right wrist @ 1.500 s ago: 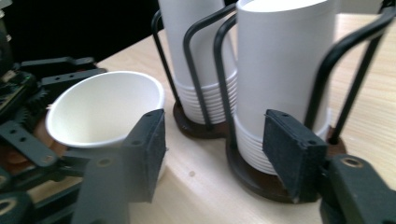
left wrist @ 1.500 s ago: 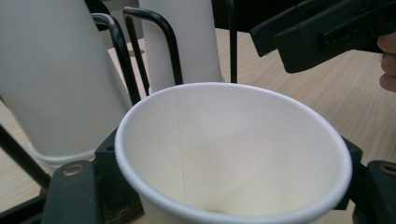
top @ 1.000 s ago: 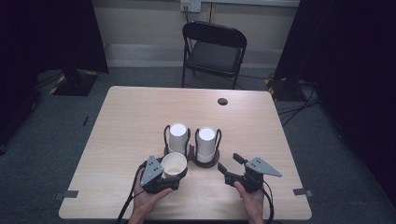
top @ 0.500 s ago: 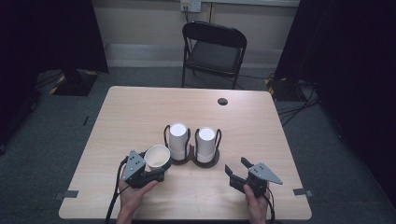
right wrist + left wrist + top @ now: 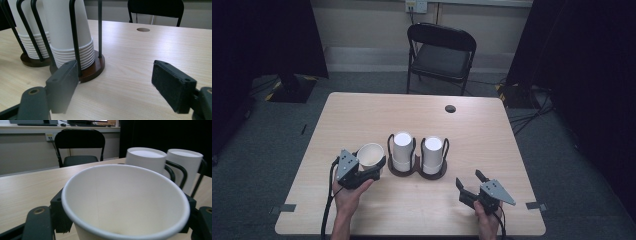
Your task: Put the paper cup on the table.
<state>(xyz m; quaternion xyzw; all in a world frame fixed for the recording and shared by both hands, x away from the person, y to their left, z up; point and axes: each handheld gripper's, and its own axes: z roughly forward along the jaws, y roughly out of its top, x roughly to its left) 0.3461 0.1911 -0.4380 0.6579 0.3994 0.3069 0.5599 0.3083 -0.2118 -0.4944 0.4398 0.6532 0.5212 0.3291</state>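
A white paper cup (image 5: 371, 154) stands mouth up between the jaws of my left gripper (image 5: 376, 164), which is shut on it left of the cup rack. In the left gripper view the cup (image 5: 125, 202) sits close, a black pad (image 5: 58, 212) pressed on its side. The rack, on a dark wooden base (image 5: 418, 173), holds two stacks of upturned white cups (image 5: 403, 149) (image 5: 433, 152) inside black wire loops. My right gripper (image 5: 469, 182) hovers near the table's front right; its jaws have just been opening, with nothing between them. In its own view the right gripper (image 5: 120, 82) faces the nearer stack (image 5: 67, 32).
The light wooden table (image 5: 492, 145) has a round cable hole (image 5: 450, 108) at the back right. A black folding chair (image 5: 439, 50) stands behind it. Bare tabletop lies to the right of the rack and along the front edge.
My left gripper has carried the cup leftward, away from the rack. The right gripper has sunk a little toward the front edge and its jaws stand wider.
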